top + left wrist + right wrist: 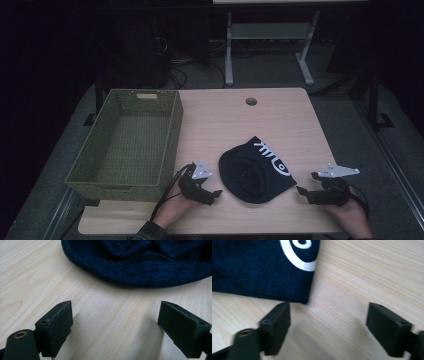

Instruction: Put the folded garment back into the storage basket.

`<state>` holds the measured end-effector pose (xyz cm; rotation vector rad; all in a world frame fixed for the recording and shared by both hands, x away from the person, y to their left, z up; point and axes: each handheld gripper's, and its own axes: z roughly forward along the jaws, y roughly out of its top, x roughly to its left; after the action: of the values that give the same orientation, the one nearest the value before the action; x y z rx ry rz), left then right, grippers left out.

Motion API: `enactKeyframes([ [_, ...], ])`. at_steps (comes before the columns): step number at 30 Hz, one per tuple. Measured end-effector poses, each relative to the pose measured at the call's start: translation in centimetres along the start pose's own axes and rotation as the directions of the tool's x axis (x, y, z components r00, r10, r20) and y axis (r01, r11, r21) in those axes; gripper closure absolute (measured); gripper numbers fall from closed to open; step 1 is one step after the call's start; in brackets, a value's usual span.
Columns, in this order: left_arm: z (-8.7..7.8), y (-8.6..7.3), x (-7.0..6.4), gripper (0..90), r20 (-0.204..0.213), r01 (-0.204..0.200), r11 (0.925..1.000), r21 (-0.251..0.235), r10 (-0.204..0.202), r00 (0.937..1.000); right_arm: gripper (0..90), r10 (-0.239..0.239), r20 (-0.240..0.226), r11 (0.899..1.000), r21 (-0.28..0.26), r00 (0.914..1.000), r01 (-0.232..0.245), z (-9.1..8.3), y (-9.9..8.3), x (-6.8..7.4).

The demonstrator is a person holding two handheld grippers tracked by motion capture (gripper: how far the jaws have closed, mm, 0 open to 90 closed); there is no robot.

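Observation:
A dark navy knit hat (255,171) with a white fish-bone print lies flat on the wooden table (235,120), front centre. My left gripper (214,196) rests on the table just left of the hat, open, nothing between its jaws; in the left gripper view the hat's rounded edge (140,267) lies a short way ahead of the gripper (116,326). My right gripper (303,192) sits right of the hat, open and empty. In the right gripper view the hat's corner (262,272) with the white print lies just beyond the left jaw of the gripper (328,326).
A green woven basket (125,145), with nothing in it, stands at the table's left side and overhangs the left edge. A round cable hole (251,101) is near the far edge. A white desk frame (270,35) stands on the floor behind the table.

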<state>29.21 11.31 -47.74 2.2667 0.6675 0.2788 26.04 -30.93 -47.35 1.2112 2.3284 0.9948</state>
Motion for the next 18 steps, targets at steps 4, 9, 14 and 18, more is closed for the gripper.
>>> enactKeyframes([
  [4,0.0,0.3,-0.1,12.5,-0.005,0.003,0.9997,0.025,-0.003,1.0,13.7,0.004,0.012,1.0,0.014,0.9999,-0.004,0.3,-0.1,-0.2],
  [9,-0.4,1.0,-0.1,12.7,-0.002,-0.004,0.9981,0.062,0.005,1.0,7.8,0.002,0.012,1.0,0.016,0.9999,-0.002,0.7,-0.3,-0.2],
  [14,-0.8,1.9,-0.1,12.7,0.014,0.001,0.9968,0.079,-0.002,0.9999,4.9,0.006,0.001,1.0,0.007,1.0,-0.006,0.9,-0.5,-0.2],
  [18,-1.1,2.7,-0.1,12.7,0.022,-0.007,0.9967,0.08,0.005,0.9997,4.6,0.008,0.001,1.0,0.006,1.0,-0.008,0.9,-0.5,-0.2],
])
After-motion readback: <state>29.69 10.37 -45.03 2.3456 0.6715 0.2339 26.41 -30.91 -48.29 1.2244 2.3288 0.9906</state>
